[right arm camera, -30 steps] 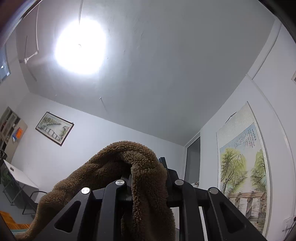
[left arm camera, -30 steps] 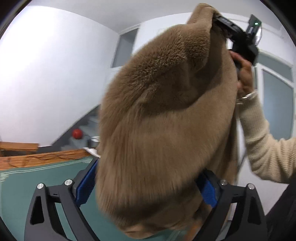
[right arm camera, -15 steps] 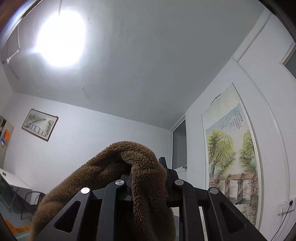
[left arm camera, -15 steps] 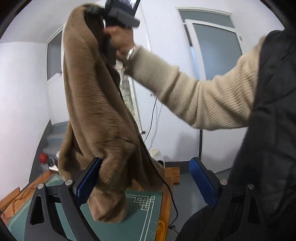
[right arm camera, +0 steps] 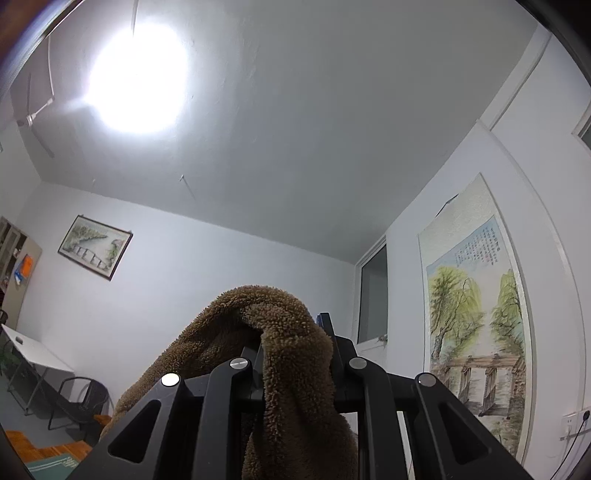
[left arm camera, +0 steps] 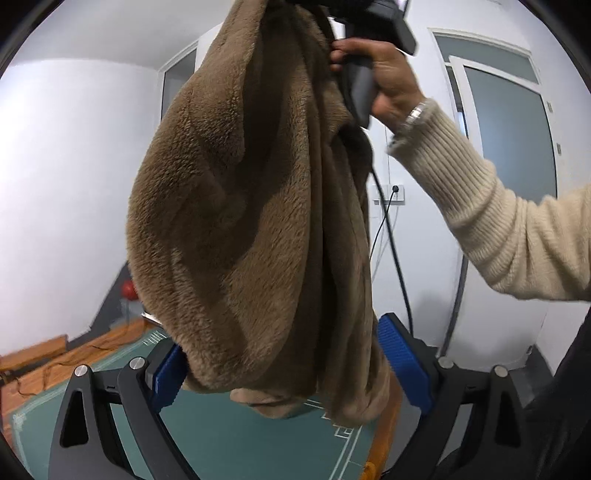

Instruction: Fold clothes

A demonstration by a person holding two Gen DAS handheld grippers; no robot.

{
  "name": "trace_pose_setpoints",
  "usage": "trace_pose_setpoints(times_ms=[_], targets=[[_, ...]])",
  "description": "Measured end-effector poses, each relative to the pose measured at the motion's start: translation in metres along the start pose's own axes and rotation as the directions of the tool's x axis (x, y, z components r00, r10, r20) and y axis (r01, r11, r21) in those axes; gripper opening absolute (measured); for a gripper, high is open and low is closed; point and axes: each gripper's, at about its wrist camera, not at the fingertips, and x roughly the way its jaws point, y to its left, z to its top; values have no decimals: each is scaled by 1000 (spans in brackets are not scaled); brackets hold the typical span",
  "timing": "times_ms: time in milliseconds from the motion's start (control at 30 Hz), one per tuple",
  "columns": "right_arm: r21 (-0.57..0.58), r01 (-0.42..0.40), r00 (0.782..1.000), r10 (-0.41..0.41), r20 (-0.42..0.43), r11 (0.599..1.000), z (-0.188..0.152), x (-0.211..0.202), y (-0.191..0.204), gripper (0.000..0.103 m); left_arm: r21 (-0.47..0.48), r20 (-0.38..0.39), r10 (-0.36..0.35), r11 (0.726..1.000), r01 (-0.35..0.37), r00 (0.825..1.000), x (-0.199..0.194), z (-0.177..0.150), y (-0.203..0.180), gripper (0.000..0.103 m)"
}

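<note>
A brown fleece garment [left arm camera: 258, 206] hangs in the air above the green mat [left arm camera: 236, 439]. My right gripper [right arm camera: 291, 354] is shut on its top edge, with the fleece [right arm camera: 288, 339] draped over the fingers, and points up at the ceiling. In the left wrist view the right gripper [left arm camera: 354, 22] shows at the top, held by a hand in a cream sleeve. My left gripper [left arm camera: 288, 365] is open, its blue pads [left arm camera: 402, 362] on either side of the garment's hanging lower end without clamping it.
The green mat lies on a wooden table [left arm camera: 384, 435]. A black cable [left arm camera: 391, 236] hangs behind the garment. White walls, a glass door [left arm camera: 509, 140] and a scroll painting [right arm camera: 480, 332] surround the space. A red ball [left arm camera: 128, 288] lies far left.
The left wrist view has swung so the hanging garment sits between the open left fingers again. The right gripper keeps holding the garment high and has turned slightly.
</note>
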Motion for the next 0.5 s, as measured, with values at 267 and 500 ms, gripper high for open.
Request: trace_pose_setpoints(times_ms=[267,500], targets=[[62,-30,982,41,-186,998,-36,17,-18,21,-93,-84,59,993,-66,995,6,-2,17,11],[89,-34,957,58,-285,995,-73,17,-33,21,-235,-27,321,918,-318,947,-33,12,49,9]])
